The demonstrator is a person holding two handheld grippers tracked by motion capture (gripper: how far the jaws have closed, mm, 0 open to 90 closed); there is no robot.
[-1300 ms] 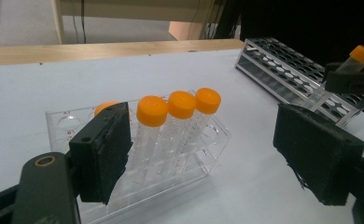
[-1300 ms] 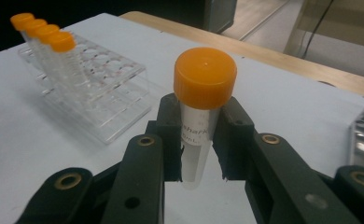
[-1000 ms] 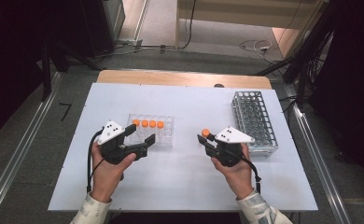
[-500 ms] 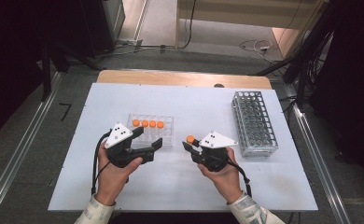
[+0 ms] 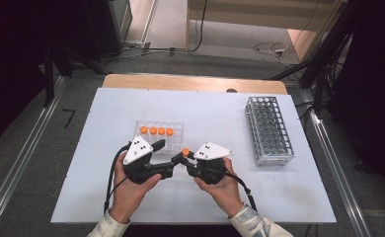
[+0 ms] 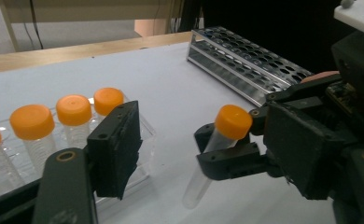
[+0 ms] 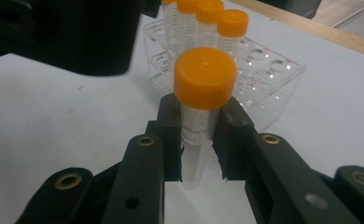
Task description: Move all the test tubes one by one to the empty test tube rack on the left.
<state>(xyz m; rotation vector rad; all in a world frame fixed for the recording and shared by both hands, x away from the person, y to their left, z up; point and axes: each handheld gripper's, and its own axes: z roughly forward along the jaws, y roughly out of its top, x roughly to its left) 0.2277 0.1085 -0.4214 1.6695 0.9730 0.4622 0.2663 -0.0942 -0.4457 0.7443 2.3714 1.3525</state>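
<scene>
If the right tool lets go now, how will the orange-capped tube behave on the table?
The tube looks clear, empty plastic, so probably light and stiff. Its round body and tapered tip suggest it would tip over and roll. The right tool grips just under the cap, where smooth plastic may slip.

clear rack (image 5: 158, 138) just ahead (tubes standing), bare table (image 5: 220, 111) beyond

Camera layout: one overhead, two gripper-mounted.
High view looks down; both close gripper views share the orange-capped tube (image 6: 233, 122) and clear rack (image 7: 283, 74).

Clear tube (image 7: 195, 135) w/ orange cap, near upright, clamped below cap, just above table
</scene>
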